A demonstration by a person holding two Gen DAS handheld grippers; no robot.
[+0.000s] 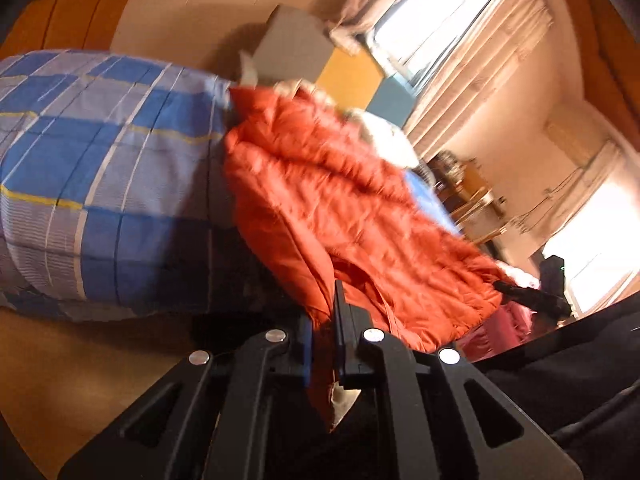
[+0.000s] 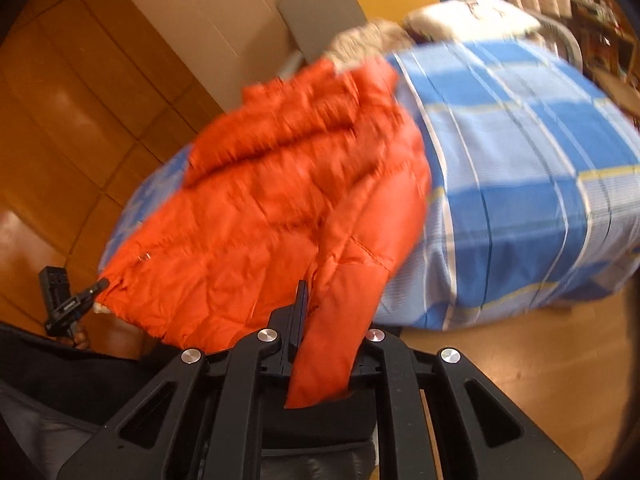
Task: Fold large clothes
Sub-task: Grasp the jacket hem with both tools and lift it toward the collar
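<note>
An orange puffer jacket (image 1: 340,200) with a pale fur-trimmed hood (image 2: 360,44) lies blurred across a bed with a blue checked sheet (image 1: 100,160). My left gripper (image 1: 324,320) is shut on one edge of the jacket's hem, and orange fabric runs down between its fingers. My right gripper (image 2: 320,320) is shut on another part of the jacket (image 2: 260,200), where a fold drapes over and hides its right finger. Each gripper shows in the other's view at the jacket's far corner: the right gripper (image 1: 532,292) and the left gripper (image 2: 76,300).
The bed (image 2: 520,160) fills much of both views, with wooden floor (image 2: 500,360) in front of it. Wooden wardrobe doors (image 2: 80,120) stand at the left. A white pillow (image 2: 472,12) lies at the bed's head. Curtained windows (image 1: 460,40) and a cluttered desk (image 1: 468,188) lie beyond.
</note>
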